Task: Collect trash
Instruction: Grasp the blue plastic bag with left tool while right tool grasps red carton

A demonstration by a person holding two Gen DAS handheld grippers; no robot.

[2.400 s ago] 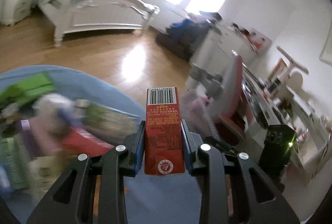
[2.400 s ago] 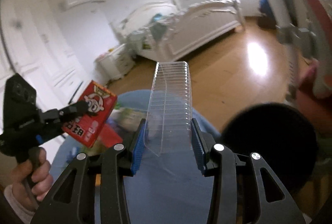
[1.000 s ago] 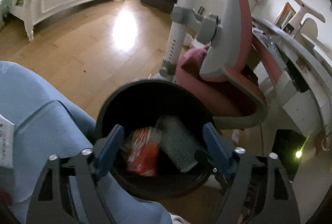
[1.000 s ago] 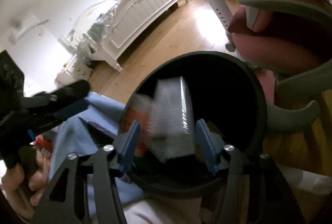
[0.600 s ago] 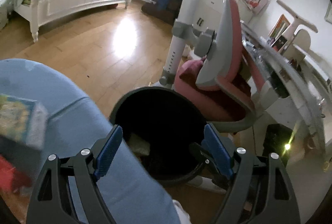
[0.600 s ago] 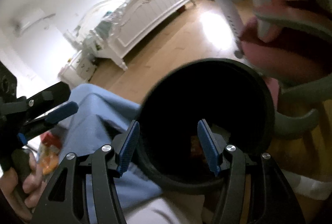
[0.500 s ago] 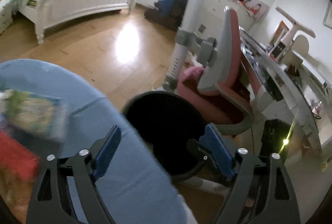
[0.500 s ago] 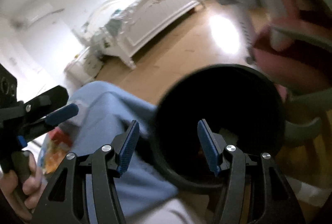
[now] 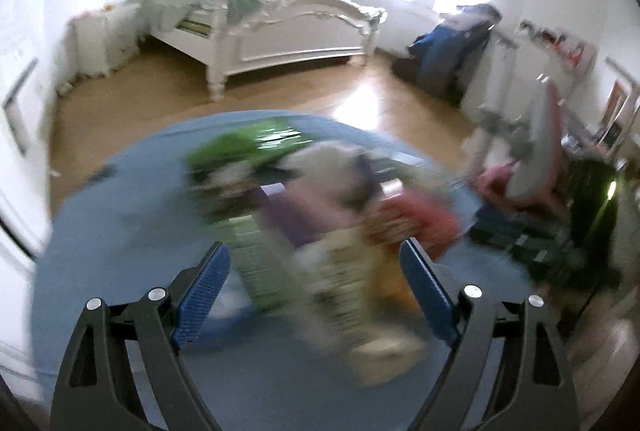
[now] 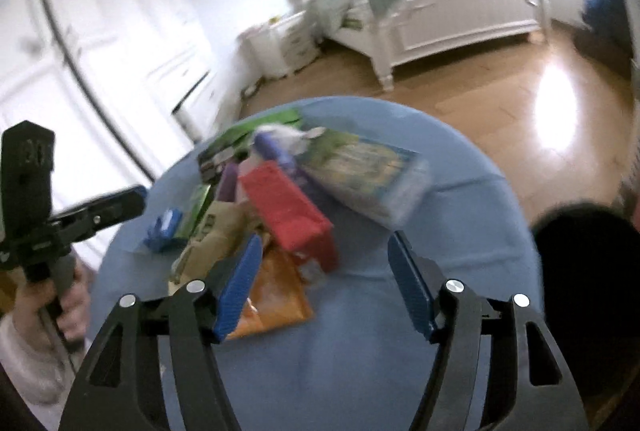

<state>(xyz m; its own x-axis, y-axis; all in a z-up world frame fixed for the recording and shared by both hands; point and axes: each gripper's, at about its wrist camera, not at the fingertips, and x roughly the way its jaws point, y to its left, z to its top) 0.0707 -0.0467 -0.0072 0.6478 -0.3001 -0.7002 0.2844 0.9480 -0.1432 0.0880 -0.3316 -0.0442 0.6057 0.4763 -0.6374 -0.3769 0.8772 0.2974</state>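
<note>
Trash pile [image 10: 280,207] on blue table [image 10: 460,231] | left claw [image 9: 316,287] apart, empty | right claw [image 10: 324,279] opening, empty | bin [image 10: 588,271] beside

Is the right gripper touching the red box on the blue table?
Apart. In the right wrist view the right gripper has its jaws opening with nothing between them, and its blue pads hang above the pile, with the red box lying beyond them on the table.

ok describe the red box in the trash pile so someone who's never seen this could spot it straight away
Find the round table with the blue cloth in the bedroom; a heap of packaging sits on it. In that heap, the red box is a long rectangular carton lying on its side, just right of a purple item. It is the only solid red piece, beside a shiny orange packet.
</note>
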